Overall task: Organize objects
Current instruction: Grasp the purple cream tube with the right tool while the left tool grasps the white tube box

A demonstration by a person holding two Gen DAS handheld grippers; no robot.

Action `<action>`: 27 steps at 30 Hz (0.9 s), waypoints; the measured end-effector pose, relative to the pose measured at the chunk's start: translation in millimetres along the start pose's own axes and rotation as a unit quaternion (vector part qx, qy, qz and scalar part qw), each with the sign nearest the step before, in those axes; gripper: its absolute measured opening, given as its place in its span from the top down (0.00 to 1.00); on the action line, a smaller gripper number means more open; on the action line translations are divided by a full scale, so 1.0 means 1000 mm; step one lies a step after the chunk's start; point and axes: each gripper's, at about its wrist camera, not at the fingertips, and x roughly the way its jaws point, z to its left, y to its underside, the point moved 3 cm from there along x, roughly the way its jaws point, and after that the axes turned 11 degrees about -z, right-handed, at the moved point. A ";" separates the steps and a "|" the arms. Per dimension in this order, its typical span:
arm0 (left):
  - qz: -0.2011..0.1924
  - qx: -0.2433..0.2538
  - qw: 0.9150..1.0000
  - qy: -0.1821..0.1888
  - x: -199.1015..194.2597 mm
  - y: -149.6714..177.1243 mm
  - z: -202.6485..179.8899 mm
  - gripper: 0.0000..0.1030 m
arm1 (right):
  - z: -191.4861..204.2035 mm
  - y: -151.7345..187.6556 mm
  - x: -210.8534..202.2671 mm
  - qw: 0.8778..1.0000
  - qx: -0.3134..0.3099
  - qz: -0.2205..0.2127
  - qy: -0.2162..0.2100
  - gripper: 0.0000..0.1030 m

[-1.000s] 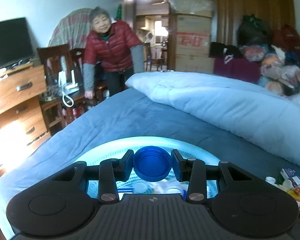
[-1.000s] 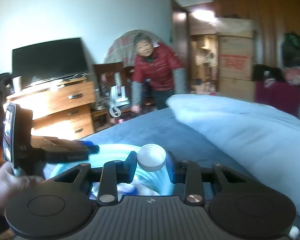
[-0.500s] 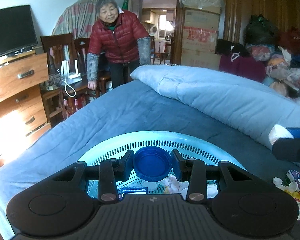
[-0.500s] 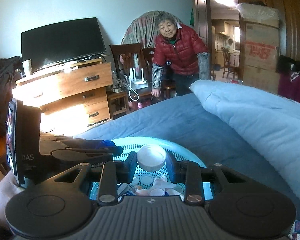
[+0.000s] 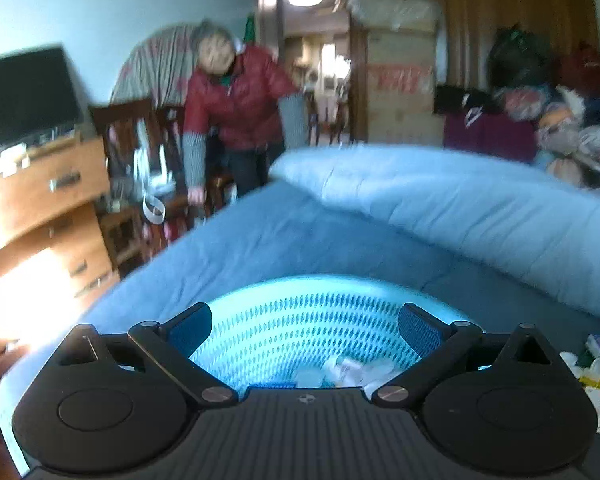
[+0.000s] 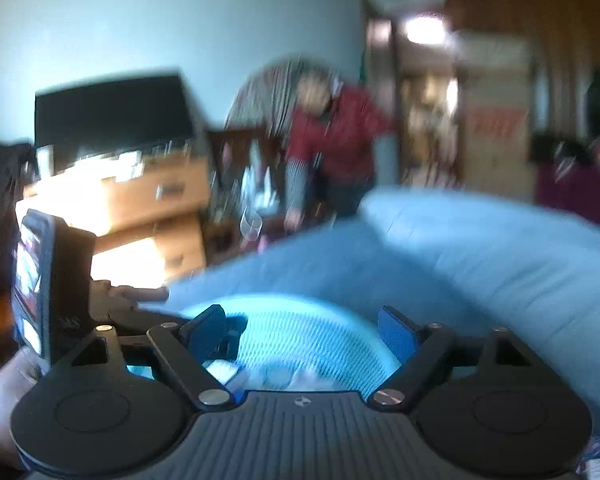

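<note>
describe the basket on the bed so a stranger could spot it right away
Start from the big blue bed with the pale quilt folded back across it. Near its front edge, just beyond the open left gripper, sits the basket: round, bright turquoise, walls perforated with small slots.

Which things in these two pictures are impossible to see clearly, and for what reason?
- Basket contents, left wrist view: mostly hidden behind the left gripper body.
- Small items on the bed, left wrist view: cut off by the edge.
- Basket contents, right wrist view: blurred, partly behind the right gripper.

Motion-blurred (fisheye-warped), left sun glare.
</note>
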 end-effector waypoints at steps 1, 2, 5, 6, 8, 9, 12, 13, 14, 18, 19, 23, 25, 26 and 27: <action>-0.019 0.004 1.000 0.009 -0.011 -0.005 -0.007 0.01 | -0.004 0.000 -0.018 0.999 -0.007 -0.027 0.022 0.00; -0.037 0.008 0.999 0.021 -0.022 -0.008 -0.017 0.00 | -0.010 0.003 -0.043 0.997 -0.017 -0.055 0.058 0.00; -0.084 0.013 0.994 0.075 -0.058 -0.014 -0.056 0.00 | -0.033 0.039 -0.105 0.987 -0.038 -0.060 0.147 0.00; -0.091 0.011 0.991 0.100 -0.067 -0.012 -0.071 0.00 | -0.045 0.058 -0.125 0.984 -0.035 -0.052 0.170 0.00; -0.100 -0.004 0.982 0.163 -0.083 -0.004 -0.106 0.00 | -0.077 0.101 -0.161 0.974 -0.022 -0.016 0.224 0.00; -0.099 -0.003 0.976 0.193 -0.089 0.002 -0.125 0.00 | -0.093 0.120 -0.174 0.968 -0.015 0.010 0.250 0.01; -0.079 0.030 0.965 0.249 -0.099 0.027 -0.179 0.00 | -0.154 0.173 -0.212 0.947 0.051 0.081 0.307 0.14; -0.073 0.044 0.960 0.266 -0.099 0.037 -0.195 0.00 | -0.176 0.187 -0.223 0.938 0.078 0.095 0.324 0.19; -0.063 0.057 0.956 0.281 -0.099 0.047 -0.210 0.00 | -0.197 0.199 -0.231 0.929 0.098 0.104 0.341 0.23; -0.028 0.079 0.941 0.329 -0.086 0.080 -0.257 0.00 | -0.298 0.235 -0.238 0.897 0.174 0.119 0.389 0.50; -0.022 0.080 0.937 0.338 -0.080 0.085 -0.265 0.00 | -0.320 0.243 -0.233 0.891 0.187 0.124 0.394 0.53; -0.009 0.100 0.921 0.376 -0.063 0.106 -0.298 0.00 | -0.383 0.281 -0.208 0.867 0.224 0.159 0.416 0.52; -0.007 0.113 0.909 0.400 -0.057 0.117 -0.316 0.00 | -0.392 0.294 -0.202 0.863 0.221 0.170 0.422 0.54; -0.006 0.118 0.904 0.412 -0.055 0.121 -0.324 0.00 | -0.394 0.297 -0.204 0.864 0.226 0.167 0.417 0.53; -0.004 0.122 0.897 0.424 -0.054 0.126 -0.333 0.00 | -0.394 0.301 -0.208 0.868 0.230 0.162 0.409 0.54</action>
